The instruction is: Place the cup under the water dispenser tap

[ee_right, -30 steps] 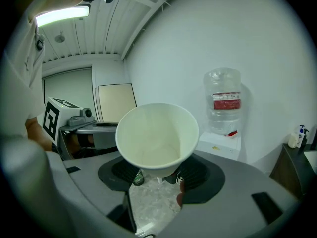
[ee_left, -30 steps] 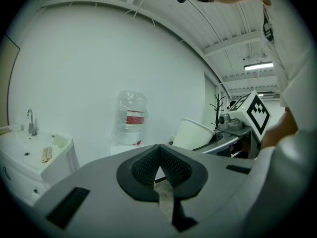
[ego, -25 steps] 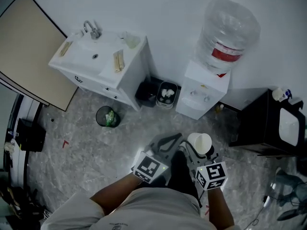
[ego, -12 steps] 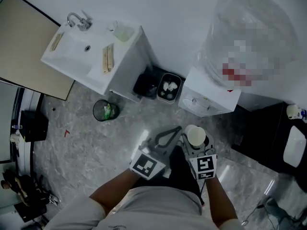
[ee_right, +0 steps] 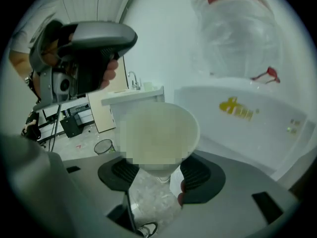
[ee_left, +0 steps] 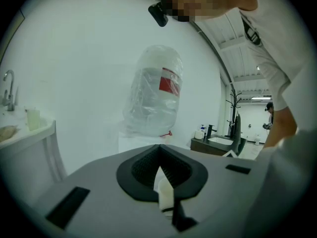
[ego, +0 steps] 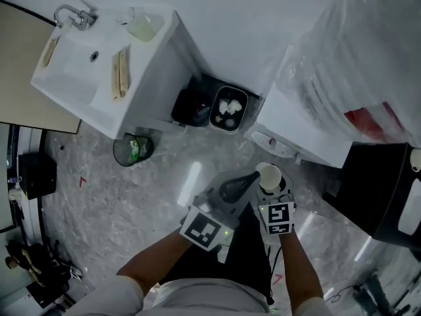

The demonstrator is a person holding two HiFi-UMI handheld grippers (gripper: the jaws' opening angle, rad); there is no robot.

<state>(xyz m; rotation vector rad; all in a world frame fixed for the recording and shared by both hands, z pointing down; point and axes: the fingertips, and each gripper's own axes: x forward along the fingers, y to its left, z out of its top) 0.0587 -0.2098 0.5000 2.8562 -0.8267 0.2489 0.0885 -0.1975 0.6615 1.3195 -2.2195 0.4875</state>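
Note:
A white paper cup (ego: 268, 174) stands upright between the jaws of my right gripper (ego: 272, 191), which is shut on its lower part. In the right gripper view the cup (ee_right: 158, 133) fills the centre, with the white water dispenser (ee_right: 247, 115) and its clear bottle (ee_right: 233, 29) close behind on the right. From above, the dispenser (ego: 299, 127) is just ahead of the cup and its taps (ego: 276, 145) sit a short way beyond the rim. My left gripper (ego: 254, 176) is beside the cup on the left, shut and empty (ee_left: 159, 150).
A white sink cabinet (ego: 141, 58) stands at the left. A black bin (ego: 227, 110) with white scraps sits between it and the dispenser. A small mesh waste basket (ego: 133, 149) is on the floor. A dark cabinet (ego: 388, 183) flanks the dispenser's right.
Both grippers have moved forward and down toward the dispenser, which now looms larger. The cup stays in the right gripper. The left gripper stays shut.

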